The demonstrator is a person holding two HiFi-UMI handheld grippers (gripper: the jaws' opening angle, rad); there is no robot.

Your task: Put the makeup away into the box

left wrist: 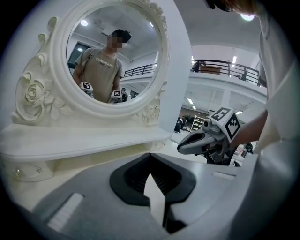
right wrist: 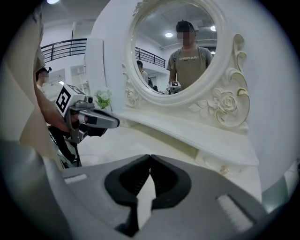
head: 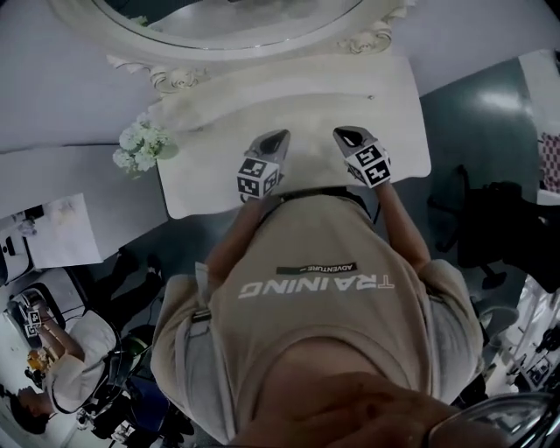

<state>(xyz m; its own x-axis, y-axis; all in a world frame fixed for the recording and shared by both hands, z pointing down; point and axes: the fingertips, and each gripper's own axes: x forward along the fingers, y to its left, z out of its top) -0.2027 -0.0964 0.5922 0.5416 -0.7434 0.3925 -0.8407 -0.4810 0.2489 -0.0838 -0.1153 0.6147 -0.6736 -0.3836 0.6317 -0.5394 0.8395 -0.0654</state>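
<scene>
No makeup and no box shows in any view. In the head view my left gripper [head: 276,138] and right gripper [head: 346,133] hang side by side over the front part of a white dressing table [head: 306,96], both pointing at its oval mirror [head: 227,17]. In the left gripper view the left gripper [left wrist: 150,155] has its jaws closed tip to tip with nothing between them, and the right gripper [left wrist: 185,146] shows to its right. In the right gripper view the right gripper [right wrist: 150,157] is likewise shut and empty, with the left gripper [right wrist: 112,123] at its left.
A small bunch of white flowers [head: 140,144] stands at the table's left corner. A narrow shelf [left wrist: 79,140] runs under the mirror frame [right wrist: 220,105]. A second white table with a paper sheet [head: 61,229] stands at the left, a seated person [head: 70,359] below it, a dark chair [head: 499,227] at the right.
</scene>
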